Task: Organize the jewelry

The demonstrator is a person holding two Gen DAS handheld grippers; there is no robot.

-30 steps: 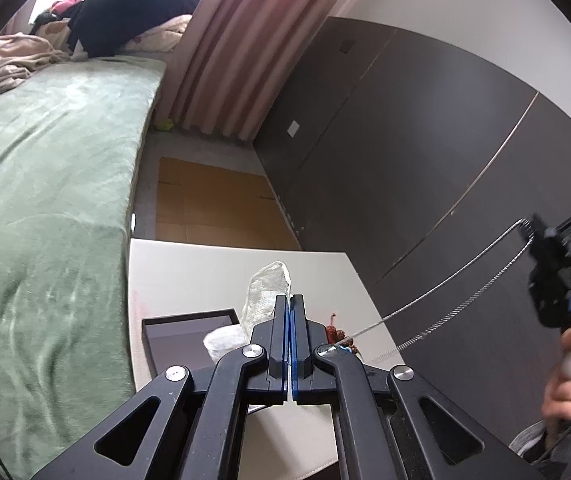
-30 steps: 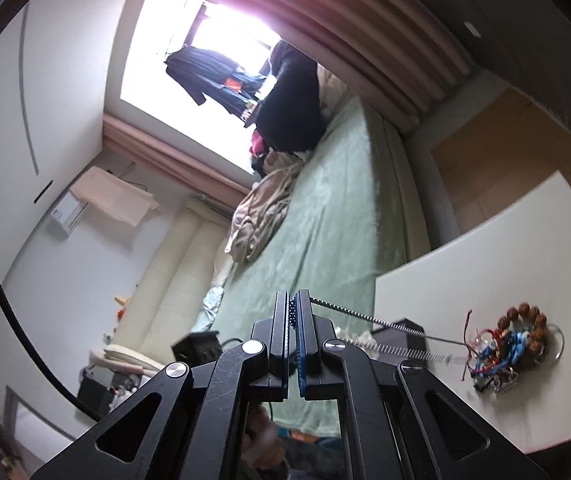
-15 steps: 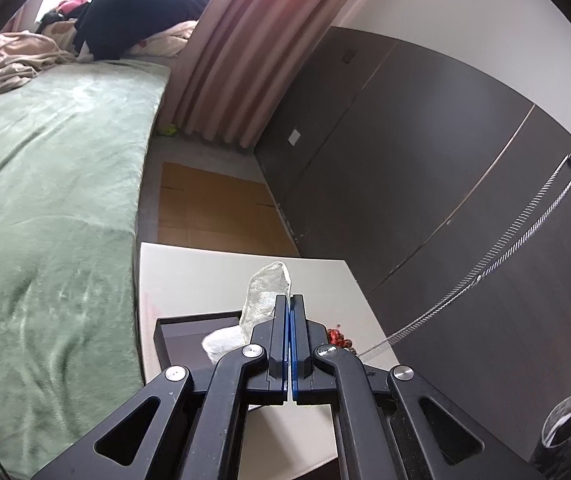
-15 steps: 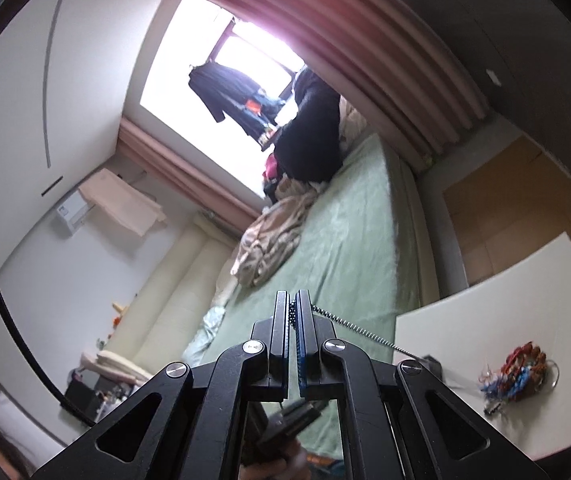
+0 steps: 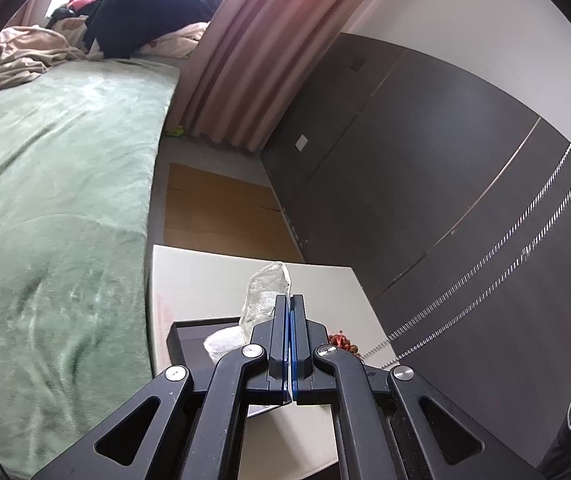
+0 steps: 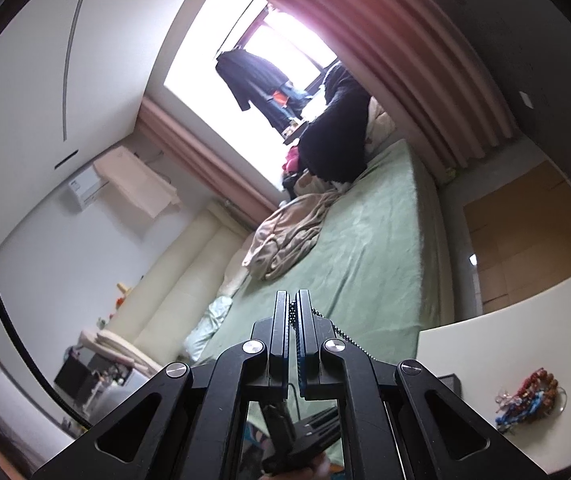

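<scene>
My right gripper (image 6: 293, 308) is shut on a silver chain necklace (image 6: 337, 330) and holds it high above the table. In the left wrist view the necklace (image 5: 525, 248) hangs as a doubled strand from the upper right down behind my left gripper. My left gripper (image 5: 289, 316) is shut on a clear plastic bag (image 5: 267, 292) over a black jewelry box (image 5: 189, 336). A pile of bead bracelets (image 6: 533, 396) lies on the white table (image 6: 525, 320); it also shows in the left wrist view (image 5: 343, 342).
A green bed (image 5: 45, 200) runs along the table's left side. Dark wardrobe doors (image 5: 425, 160) stand to the right. Pink curtains (image 5: 253, 60) hang at the back. Brown floor tiles (image 5: 221, 208) lie beyond the table.
My right gripper has risen and pulled the necklace up and to the right, stretching it higher above the table. My left gripper stays shut on the bag over the box.
</scene>
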